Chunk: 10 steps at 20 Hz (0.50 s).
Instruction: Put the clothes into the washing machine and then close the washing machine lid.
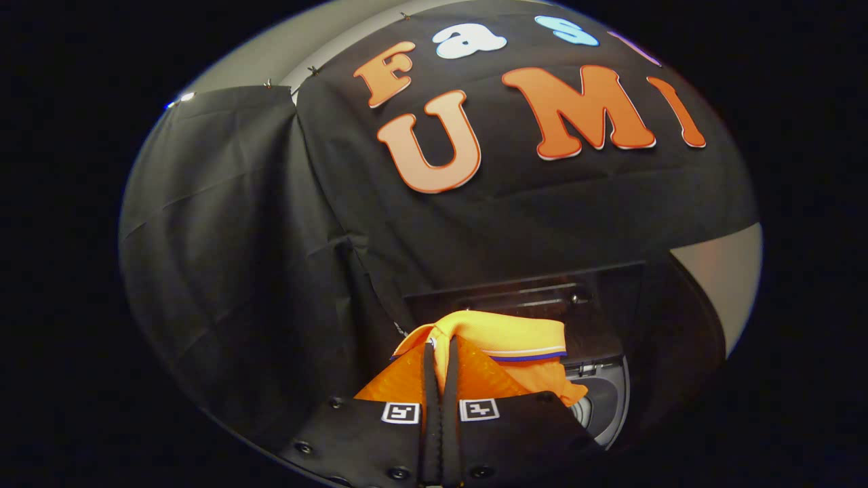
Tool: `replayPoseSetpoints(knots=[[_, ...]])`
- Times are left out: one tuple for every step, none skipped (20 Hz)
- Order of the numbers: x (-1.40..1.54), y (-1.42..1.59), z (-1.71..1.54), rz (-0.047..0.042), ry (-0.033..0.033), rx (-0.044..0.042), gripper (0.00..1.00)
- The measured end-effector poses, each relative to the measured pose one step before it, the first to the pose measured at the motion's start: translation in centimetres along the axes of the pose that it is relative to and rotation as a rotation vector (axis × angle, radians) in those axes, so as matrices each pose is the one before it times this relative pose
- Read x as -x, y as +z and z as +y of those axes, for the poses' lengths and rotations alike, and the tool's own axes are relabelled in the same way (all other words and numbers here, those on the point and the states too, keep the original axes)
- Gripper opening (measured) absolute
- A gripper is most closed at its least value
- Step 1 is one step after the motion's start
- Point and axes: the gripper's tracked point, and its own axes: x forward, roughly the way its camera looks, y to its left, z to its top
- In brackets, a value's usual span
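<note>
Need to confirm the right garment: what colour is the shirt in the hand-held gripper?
Orange shirt, with a blue-and-white trim stripe, pinched in the hand-held gripper; gripper view.

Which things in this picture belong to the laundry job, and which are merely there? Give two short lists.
Part of the job:
- gripper, fingers shut on the orange shirt
- orange shirt, held up between the fingers
- washing machine, just beyond the shirt, opening partly seen

Merely there:
- black cloth wall behind

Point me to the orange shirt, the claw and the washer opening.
orange shirt (pixel 505 335): gripper view, folded collar part.
claw (pixel 440 359): gripper view, between its fingertips, shut on the shirt.
washing machine opening (pixel 600 400): gripper view, its grey rim.
</note>
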Motion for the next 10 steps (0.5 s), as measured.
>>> replayPoseSetpoints(knots=[[-1.219,-1.808,-0.398,0.03876,-0.00864,0.00104,0.08],[-0.978,-2.115,-0.524,0.05178,-0.01357,-0.01134,0.08],[-1.078,-1.544,-0.76,0.03314,-0.01419,-0.0253,0.08],[-1.244,-1.278,-1.103,0.02225,-0.01909,-0.02153,0.08],[-1.339,-0.597,-1.099,0.01414,-0.02235,-0.01712,0.08],[-1.254,-0.553,-1.069,0.01159,-0.02951,-0.01199,0.08],[-1.242,-0.682,-1.287,0.01258,-0.03533,-0.00285,0.08],[-1.486,-0.856,-1.754,0.02392,-0.03998,0.00589,0.08],[-1.184,-0.695,-1.276,0.02202,-0.03139,0.00497,0.08],[-0.933,-0.448,-0.514,0.01269,-0.02312,-0.00006,0.08]])
